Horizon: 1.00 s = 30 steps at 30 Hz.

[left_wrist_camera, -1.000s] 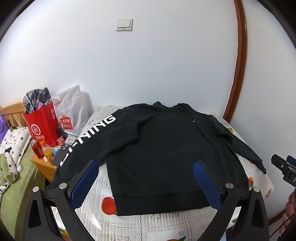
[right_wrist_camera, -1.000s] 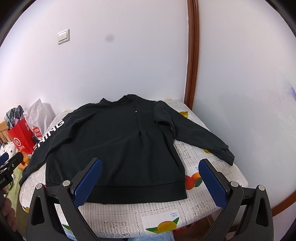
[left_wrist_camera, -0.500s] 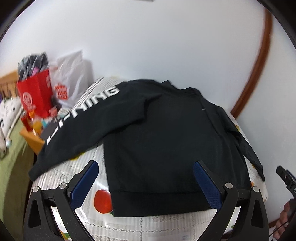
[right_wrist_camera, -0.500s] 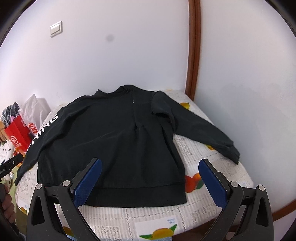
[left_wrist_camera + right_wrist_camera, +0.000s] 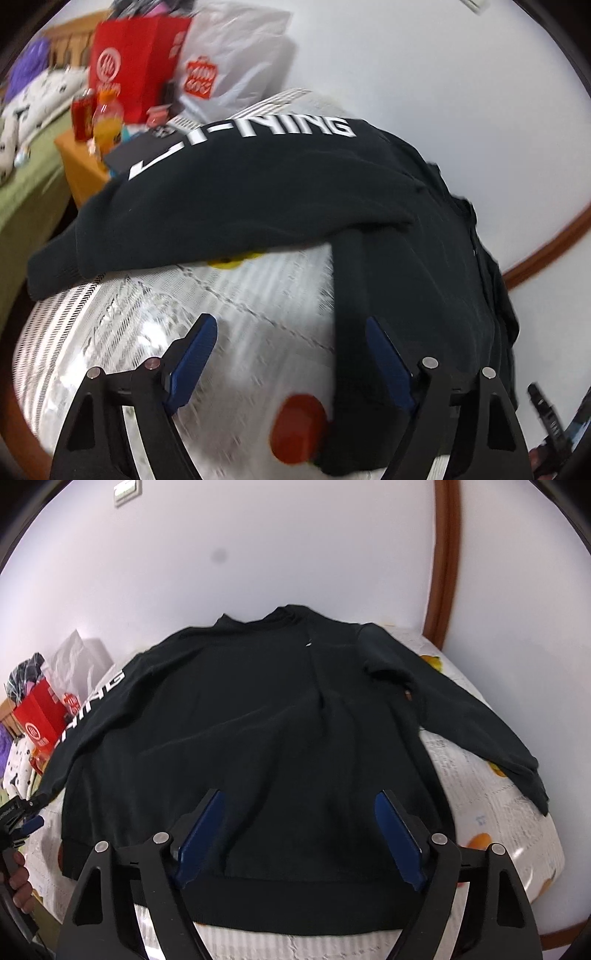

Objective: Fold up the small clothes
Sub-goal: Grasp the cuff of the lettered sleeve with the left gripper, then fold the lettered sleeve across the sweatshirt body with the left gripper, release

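Note:
A black long-sleeved sweatshirt (image 5: 258, 738) lies flat on the round table, hem toward me, both sleeves spread. Its left sleeve (image 5: 221, 199) carries white LI-NING lettering and hangs over the table's left edge. My left gripper (image 5: 288, 350) is open and empty, low over the bare tablecloth beside the sweatshirt's lower left corner. It also shows at the left edge of the right wrist view (image 5: 22, 812). My right gripper (image 5: 299, 830) is open and empty, just above the hem at the middle of the sweatshirt. The right sleeve (image 5: 480, 720) lies out to the right.
The tablecloth (image 5: 184, 314) is white with fruit prints. Left of the table stand a red paper bag (image 5: 136, 59), a white plastic bag (image 5: 229, 62) and bottles (image 5: 107, 118) on a small wooden stand. A bed (image 5: 22, 192) lies further left. White walls close behind.
My left gripper has swung left and down toward the sweatshirt's lower left corner and lettered sleeve. My right gripper has moved forward and lower over the hem. The sweatshirt has not moved.

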Each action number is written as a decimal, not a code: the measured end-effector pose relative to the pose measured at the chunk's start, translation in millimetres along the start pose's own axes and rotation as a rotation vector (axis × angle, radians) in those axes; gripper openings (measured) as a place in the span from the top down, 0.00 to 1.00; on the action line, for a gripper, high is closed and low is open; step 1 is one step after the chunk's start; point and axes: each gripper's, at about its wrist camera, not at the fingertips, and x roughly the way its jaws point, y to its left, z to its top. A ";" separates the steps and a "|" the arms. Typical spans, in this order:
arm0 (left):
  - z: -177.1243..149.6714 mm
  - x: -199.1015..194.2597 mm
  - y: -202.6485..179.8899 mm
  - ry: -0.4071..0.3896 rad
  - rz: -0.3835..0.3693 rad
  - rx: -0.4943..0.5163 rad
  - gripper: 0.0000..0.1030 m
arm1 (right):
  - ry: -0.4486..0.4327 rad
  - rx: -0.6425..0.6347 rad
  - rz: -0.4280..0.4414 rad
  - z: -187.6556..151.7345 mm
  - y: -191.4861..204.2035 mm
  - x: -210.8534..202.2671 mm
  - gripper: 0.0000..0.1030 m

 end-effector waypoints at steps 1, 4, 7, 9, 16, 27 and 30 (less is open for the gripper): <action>2.0 2.9 5.2 -0.005 -0.023 -0.023 0.25 | 0.007 -0.008 -0.001 0.5 3.1 3.9 0.20; 10.6 5.9 10.1 -0.034 -0.066 -0.068 0.28 | 0.032 -0.034 -0.011 2.7 12.9 17.3 0.20; 23.0 13.5 18.7 -0.059 -0.087 -0.133 0.32 | 0.057 -0.055 -0.033 3.5 18.9 28.0 0.20; 30.6 18.0 22.3 -0.081 -0.090 -0.171 0.33 | 0.077 -0.066 -0.047 4.2 20.1 35.1 0.20; 51.7 30.9 28.2 -0.113 -0.065 -0.215 0.45 | 0.105 -0.098 -0.095 5.2 21.8 50.6 0.20; 85.9 3.6 -16.6 -0.202 0.110 -0.027 0.91 | 0.063 -0.074 -0.075 22.1 -6.9 57.5 0.20; 98.7 -10.7 -52.1 -0.257 0.077 0.054 0.92 | 0.018 -0.070 -0.078 35.9 -22.2 52.9 0.20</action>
